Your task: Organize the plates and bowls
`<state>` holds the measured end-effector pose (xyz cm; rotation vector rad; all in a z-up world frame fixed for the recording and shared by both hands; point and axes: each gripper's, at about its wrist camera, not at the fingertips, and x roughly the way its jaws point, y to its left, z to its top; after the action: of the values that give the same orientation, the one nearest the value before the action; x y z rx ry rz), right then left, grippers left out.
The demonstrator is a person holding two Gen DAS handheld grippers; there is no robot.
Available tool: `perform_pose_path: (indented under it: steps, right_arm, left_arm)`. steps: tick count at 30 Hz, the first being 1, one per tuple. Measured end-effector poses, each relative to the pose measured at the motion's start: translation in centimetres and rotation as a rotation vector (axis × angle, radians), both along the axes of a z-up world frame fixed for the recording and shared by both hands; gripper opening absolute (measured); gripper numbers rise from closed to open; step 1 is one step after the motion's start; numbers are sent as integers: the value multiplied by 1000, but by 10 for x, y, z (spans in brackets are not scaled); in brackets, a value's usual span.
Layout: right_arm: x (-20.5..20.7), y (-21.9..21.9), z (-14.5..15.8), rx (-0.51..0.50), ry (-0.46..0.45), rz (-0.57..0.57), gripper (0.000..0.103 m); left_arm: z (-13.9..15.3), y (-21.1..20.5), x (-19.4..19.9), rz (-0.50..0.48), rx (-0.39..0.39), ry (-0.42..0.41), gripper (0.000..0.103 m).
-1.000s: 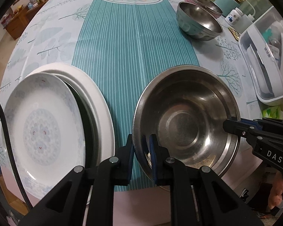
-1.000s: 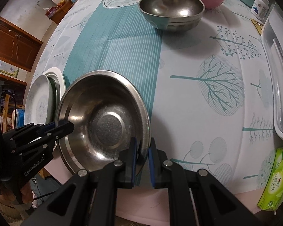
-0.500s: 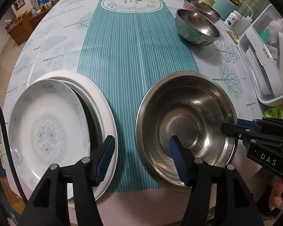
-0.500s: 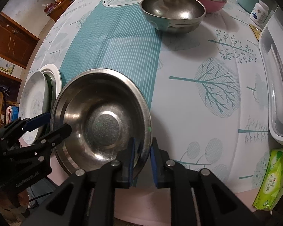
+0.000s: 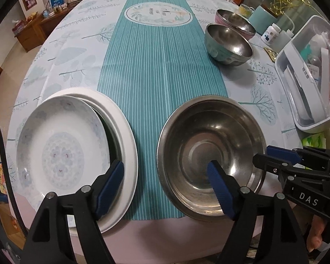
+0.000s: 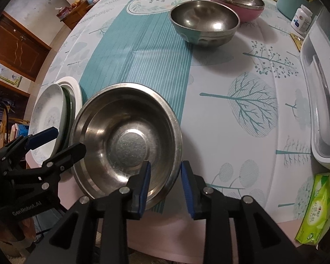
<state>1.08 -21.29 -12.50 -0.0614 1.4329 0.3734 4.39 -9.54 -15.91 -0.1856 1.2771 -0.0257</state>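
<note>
steel bowl (image 5: pixel 211 154) on table (image 5: pixel 160 66) near edge, beside plates (image 5: pixel 61 154) | left tool (image 5: pixel 165 180) opening wide, empty | right tool (image 6: pixel 166 180) opening, rim between pads, unpinched | light, stiff, slick; grip rim

Steel bowl (image 5: pixel 211 154) upright beside stacked white plates (image 5: pixel 72 151), near table edge

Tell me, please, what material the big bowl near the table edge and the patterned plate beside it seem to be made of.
Big bowl: probably stainless steel, shown by its grey metallic sheen and dull reflections. Patterned plate: likely glazed ceramic or porcelain, white and glossy with a pale printed motif.
</note>
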Motion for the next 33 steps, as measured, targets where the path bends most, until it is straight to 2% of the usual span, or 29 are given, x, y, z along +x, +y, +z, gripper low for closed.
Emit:
perform_pose_path:
  steps: [9,19,27,33]
  right_arm:
    - [-8,-22,27,53,-66,22,29]
    - [-2,-44,60,79,-148,15,29]
    - [42,-63,94,55,-231,-47,29]
    - [85,-79,134,20,-341,-113,29]
  left_arm:
    - [31,-7,-8,33,31,-54,78]
    - [93,-18,4,26,65,-144,79]
    - [149,-22,57,-49,160,-247,83]
    - [185,-26,126,-119,207,-319,83]
